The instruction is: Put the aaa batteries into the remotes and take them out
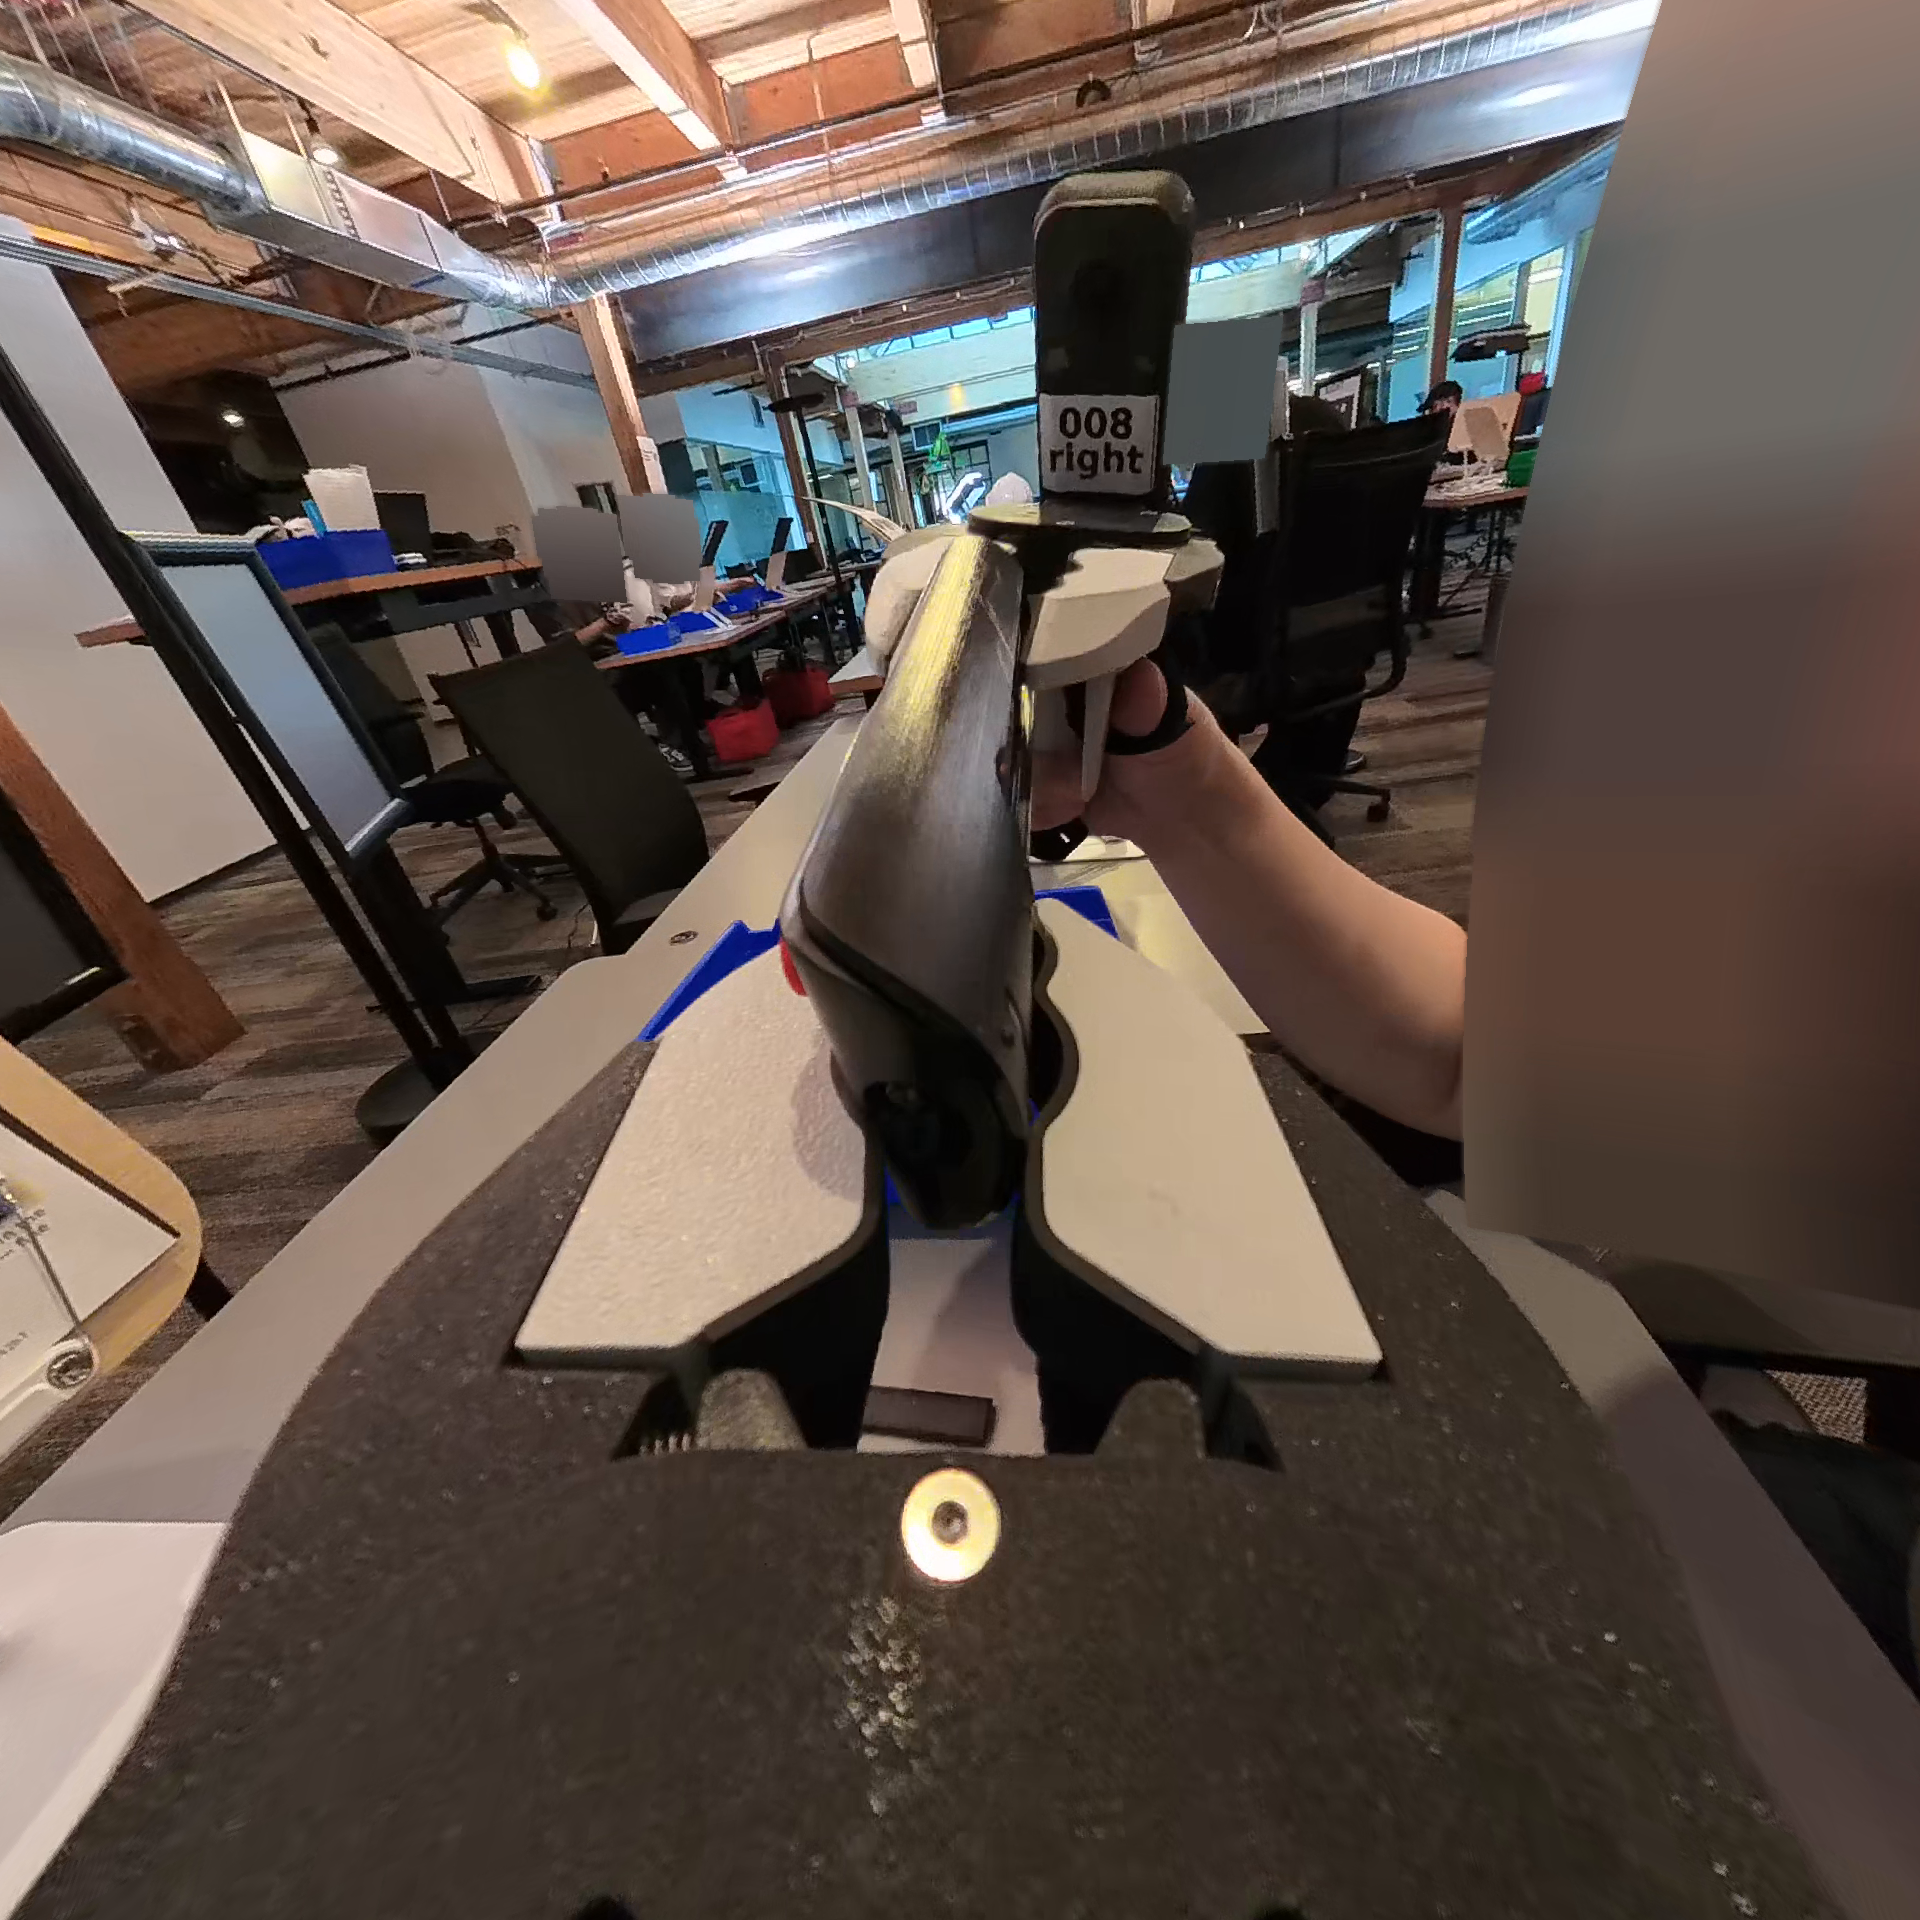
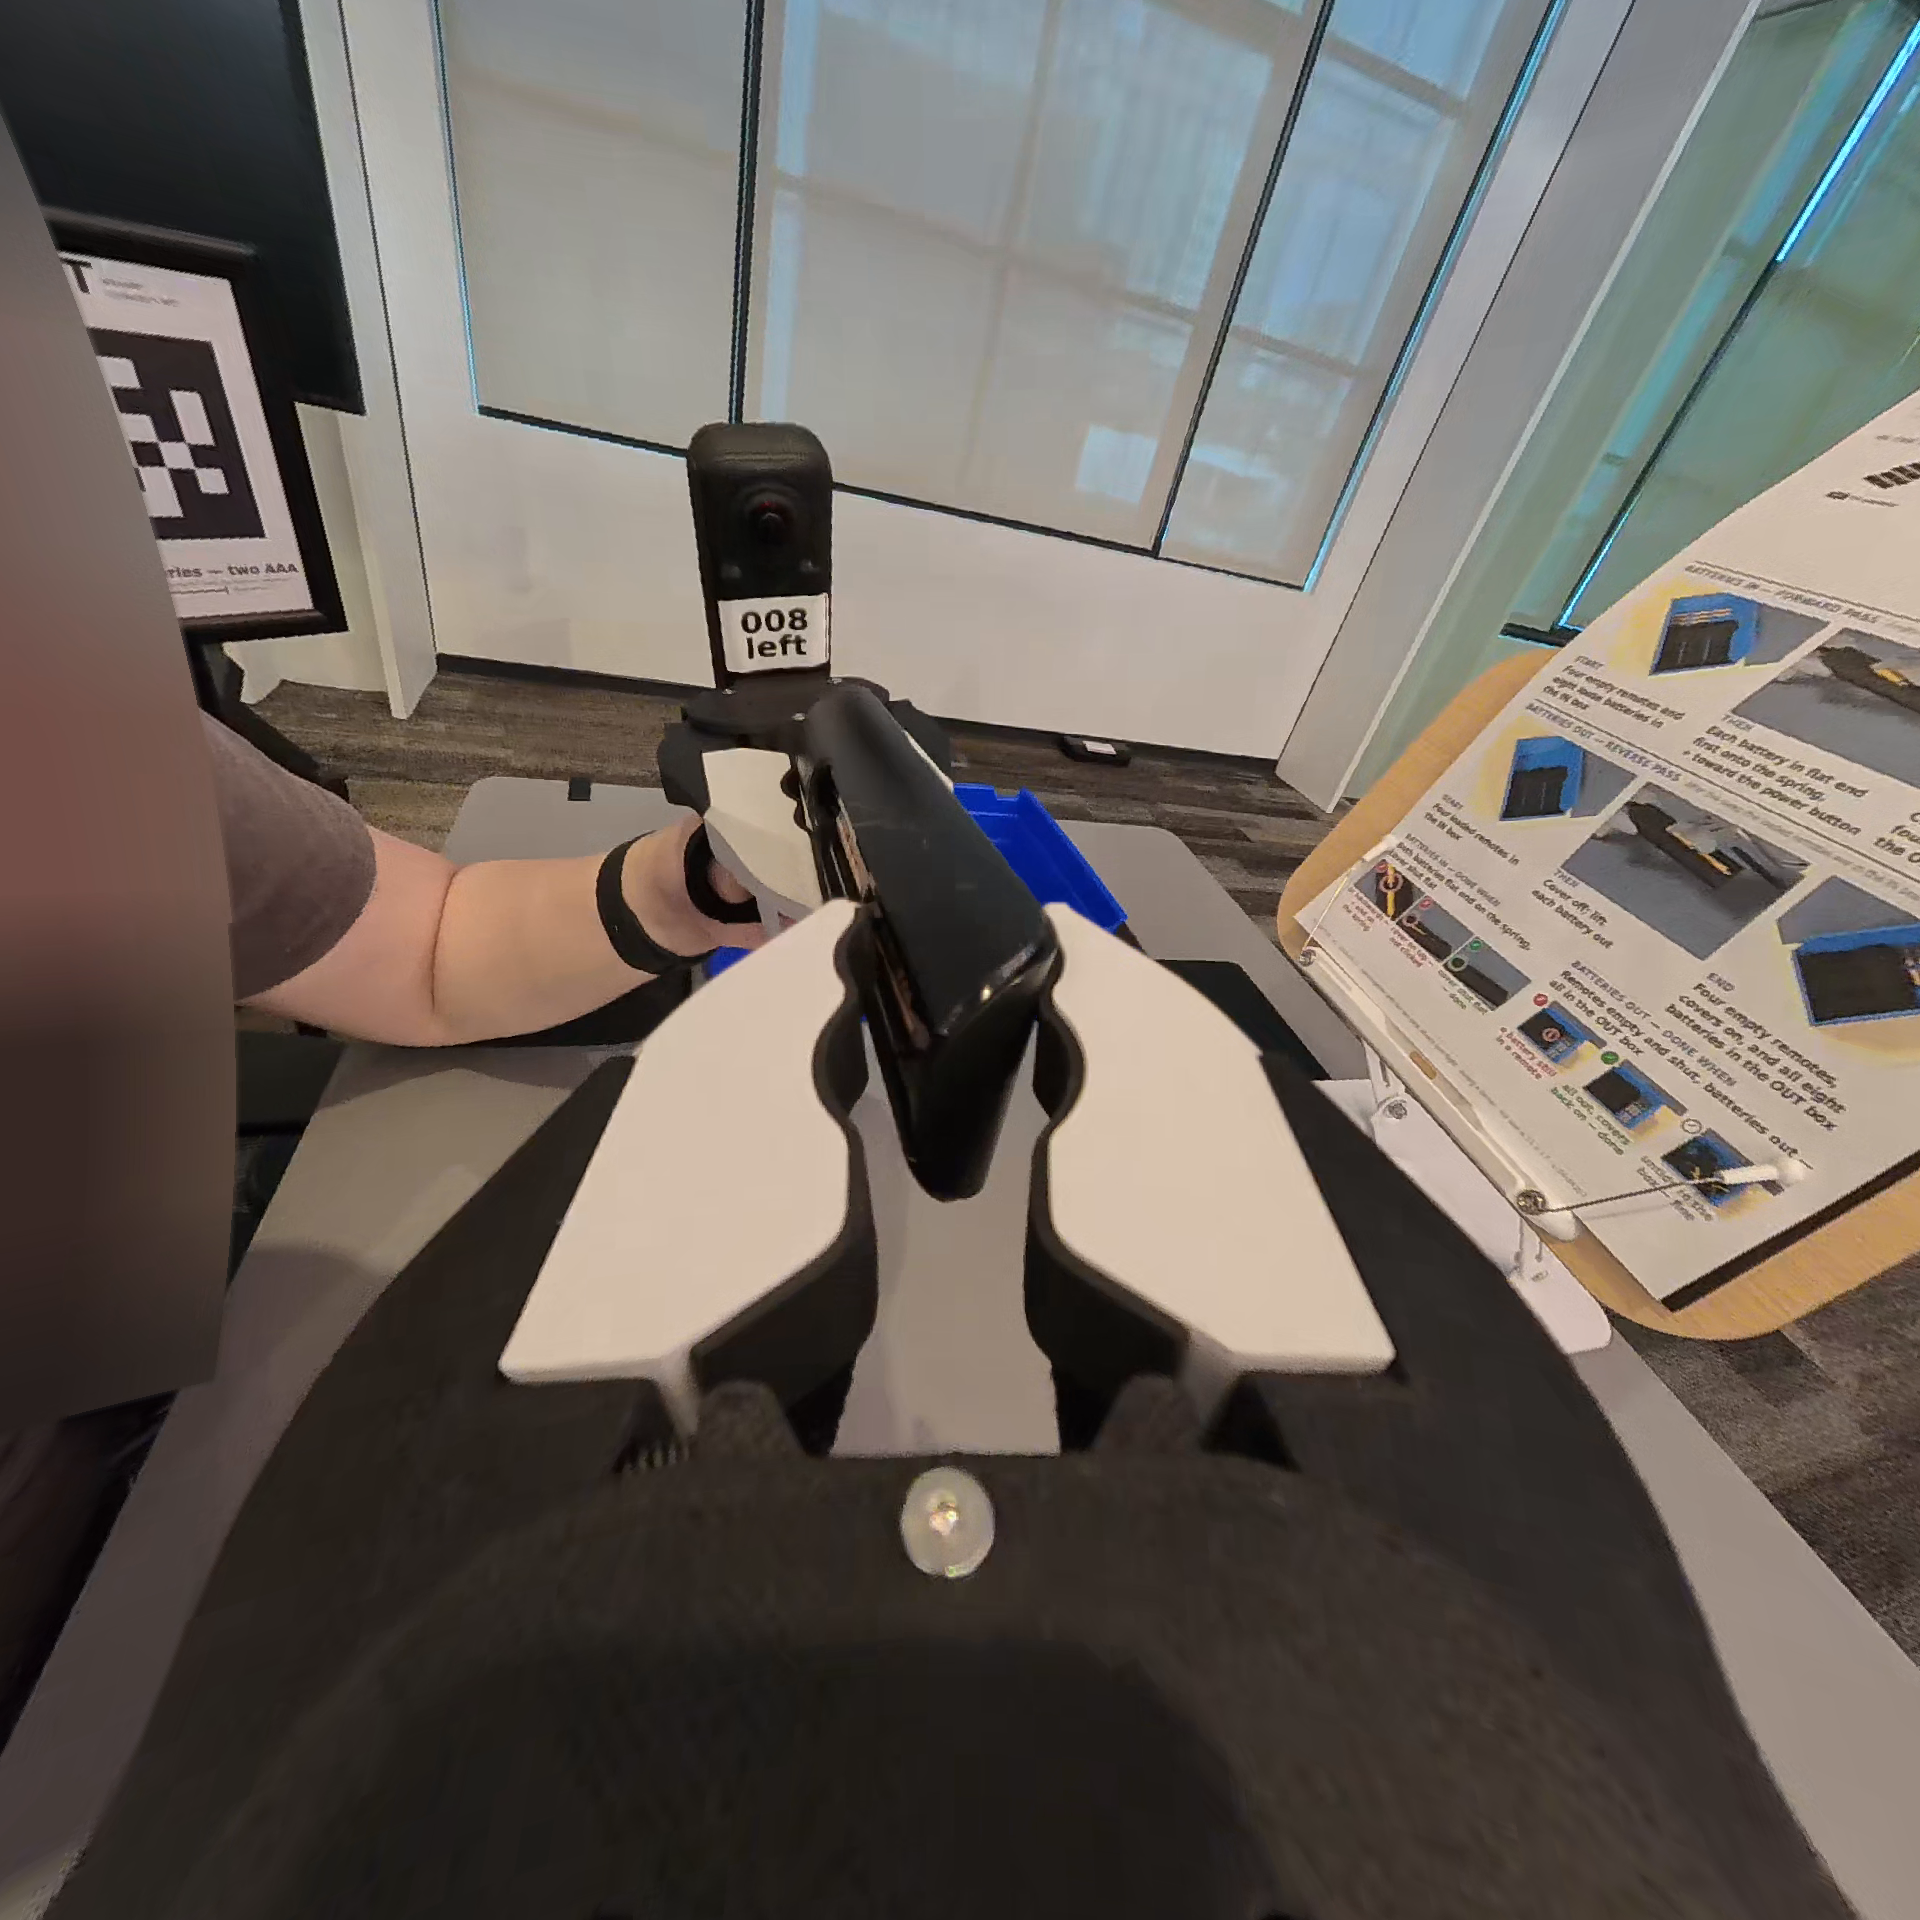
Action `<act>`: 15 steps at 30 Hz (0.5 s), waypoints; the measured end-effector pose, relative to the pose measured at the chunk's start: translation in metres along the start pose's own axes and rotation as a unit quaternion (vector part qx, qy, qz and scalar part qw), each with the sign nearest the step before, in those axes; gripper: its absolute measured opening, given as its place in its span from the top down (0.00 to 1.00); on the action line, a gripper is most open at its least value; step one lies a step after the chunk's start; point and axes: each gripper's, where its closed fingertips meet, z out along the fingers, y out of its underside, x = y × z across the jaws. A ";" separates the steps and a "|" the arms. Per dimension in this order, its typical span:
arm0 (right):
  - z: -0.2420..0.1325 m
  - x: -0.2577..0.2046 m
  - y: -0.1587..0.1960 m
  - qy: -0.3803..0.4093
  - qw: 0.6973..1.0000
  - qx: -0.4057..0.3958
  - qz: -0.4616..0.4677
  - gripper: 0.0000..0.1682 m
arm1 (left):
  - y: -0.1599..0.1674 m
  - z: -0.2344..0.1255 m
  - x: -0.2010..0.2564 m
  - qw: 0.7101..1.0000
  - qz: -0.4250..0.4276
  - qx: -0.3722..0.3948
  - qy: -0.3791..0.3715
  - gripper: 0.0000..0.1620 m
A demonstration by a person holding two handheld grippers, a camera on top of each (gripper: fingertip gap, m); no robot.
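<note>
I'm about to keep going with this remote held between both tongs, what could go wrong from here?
1. The remote is held in the air by its two ends; if either tongs loosens, it may swing or drop.
2. Its open side shows in the right wrist view, so tilting it could spill a battery, if any are inside.

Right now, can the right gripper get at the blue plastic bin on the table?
Probably not yet: the right gripper and left gripper both clamp the black remote, held above the blue plastic bin.

Timber-beamed ceiling (image 1: pixel 644 94), office chairs (image 1: pixel 582 769)
</note>
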 end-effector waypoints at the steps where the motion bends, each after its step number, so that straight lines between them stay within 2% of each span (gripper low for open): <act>1: 0.001 0.000 0.002 0.002 1.000 -0.008 -0.001 0.82 | 0.000 0.000 0.000 1.000 -0.004 -0.003 0.001 0.86; 11: 0.004 -0.009 -0.007 -0.022 1.000 0.019 0.011 0.84 | -0.007 -0.004 0.005 1.000 0.000 -0.001 0.009 0.86; 15: 0.005 -0.005 -0.004 -0.010 1.000 0.013 0.027 0.83 | -0.006 -0.004 0.002 1.000 0.008 -0.008 -0.006 0.86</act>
